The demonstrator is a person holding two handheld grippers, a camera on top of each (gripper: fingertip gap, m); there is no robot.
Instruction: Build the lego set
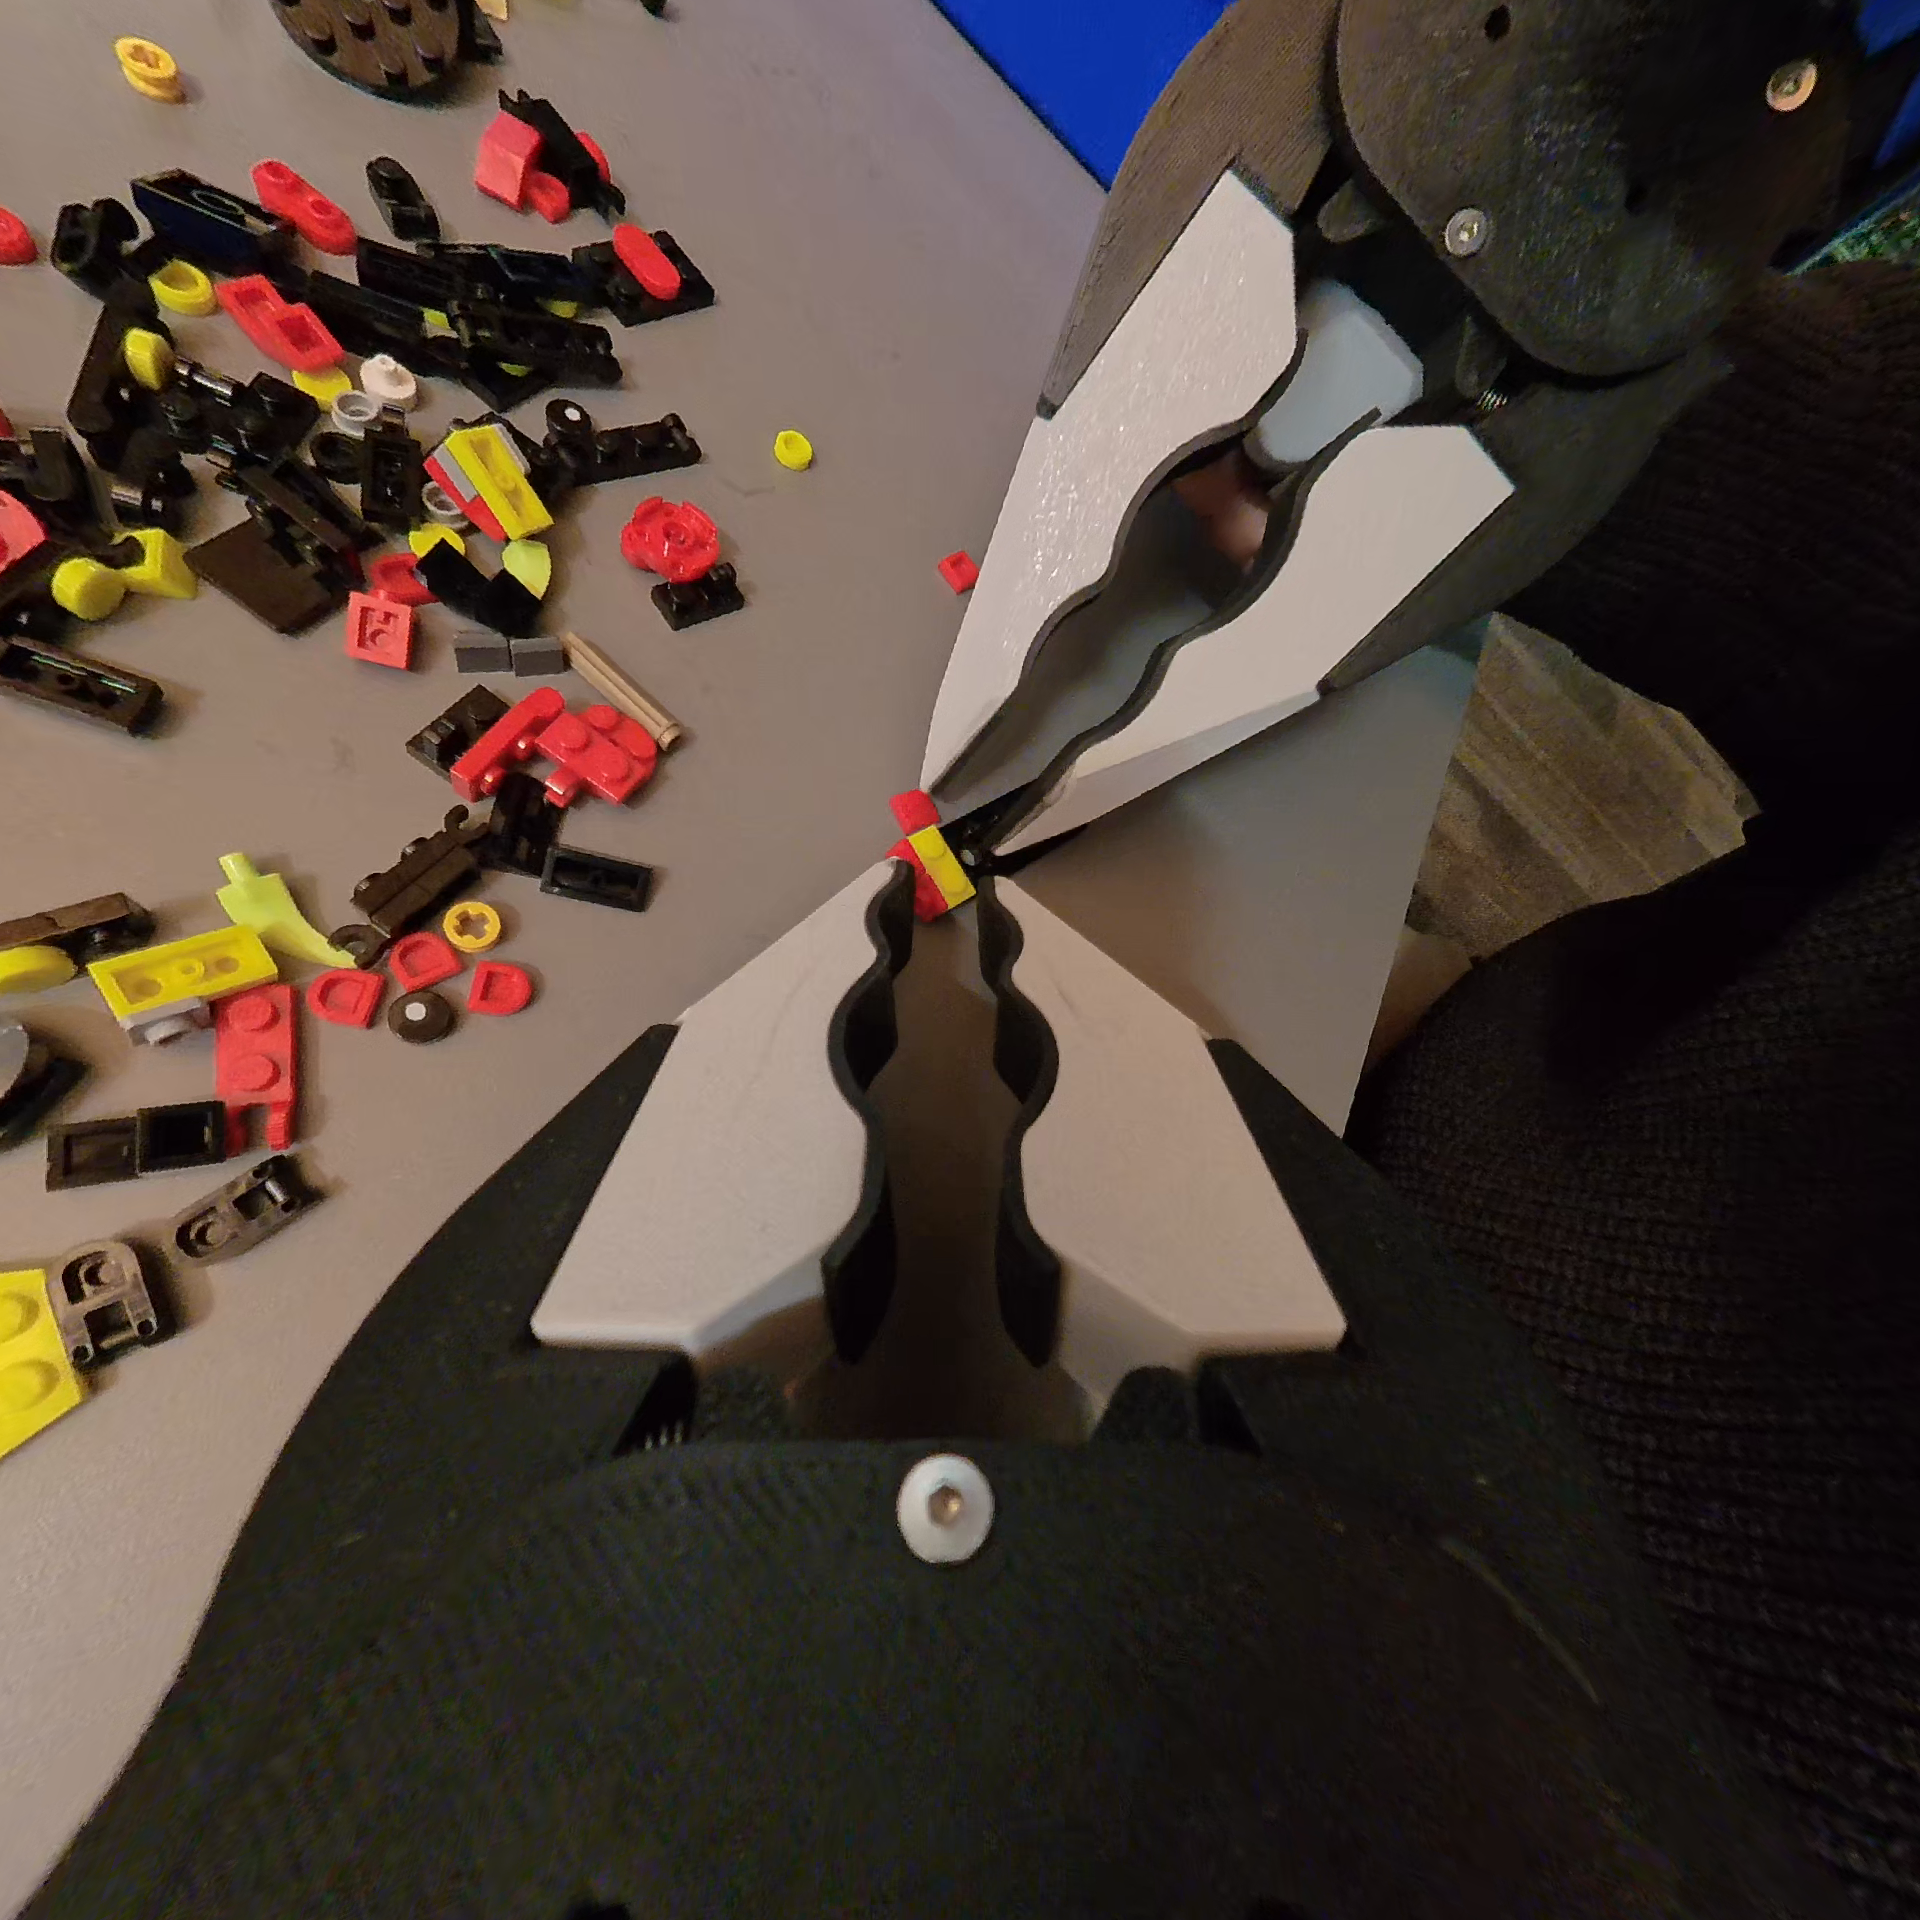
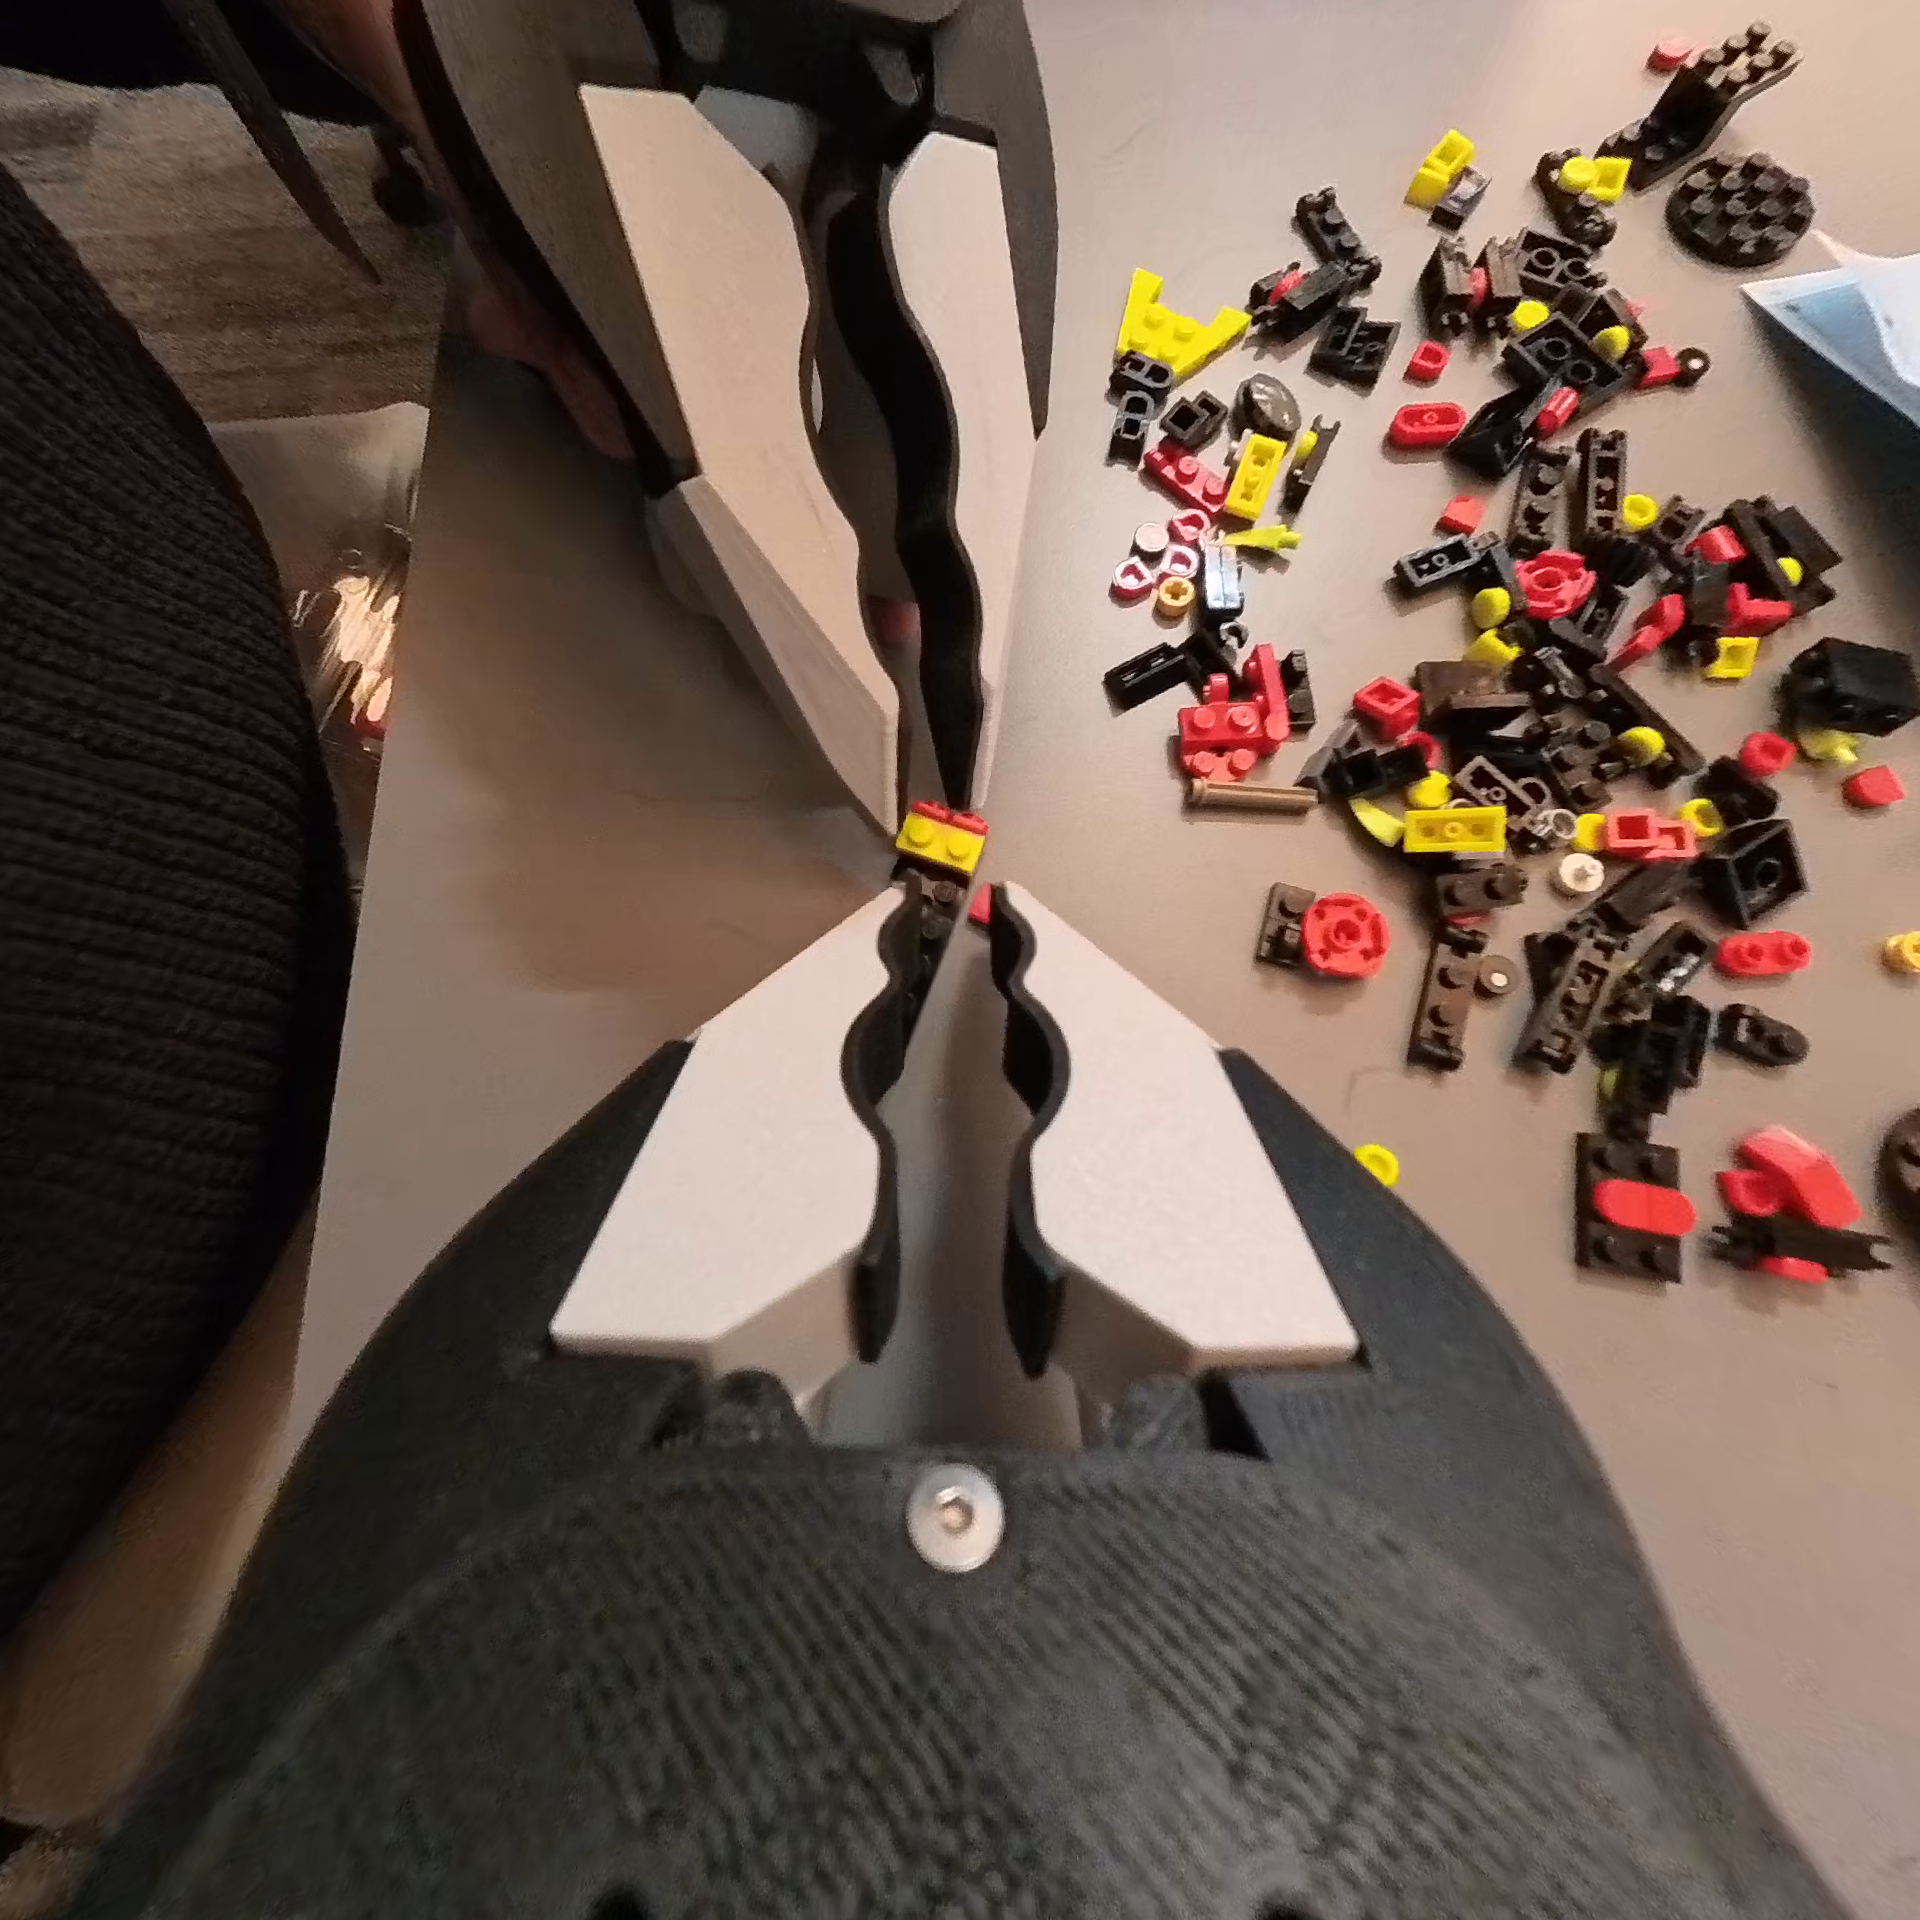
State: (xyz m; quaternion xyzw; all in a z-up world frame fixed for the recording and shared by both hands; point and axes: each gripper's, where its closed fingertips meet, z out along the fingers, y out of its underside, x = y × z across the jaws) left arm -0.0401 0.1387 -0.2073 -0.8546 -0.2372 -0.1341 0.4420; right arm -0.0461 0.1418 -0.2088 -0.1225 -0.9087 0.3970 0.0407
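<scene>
Two claws meet tip to tip above the near edge of the counter [image 1: 831, 260], a smooth grey sheet, presumably so the tiny stack can be worked in free air with both cameras looking straight at it. Each claw has pale, matte, wedge-shaped fingers with wavy black inner pads, set in rough, layered black plastic. Spread over the counter well apart from them is the pile [image 1: 312, 468] of loose glossy bricks, black, red and yellow: flat plates, round studs, clips, a horn-shaped lime piece. A folded paper [image 2: 1849, 322] lies at its far side.

The left claw [image 1: 940, 888] is narrowed onto the stack [image 1: 935, 862], a yellow plate layered with red ones, studs showing. The right claw [image 2: 961, 899] is nearly closed too, and pinches a thin black plate [image 2: 930, 914] that butts against the stack's end. My reading is that the black plate is being pressed on, or lined up for it; whether it has seated cannot be told.
</scene>
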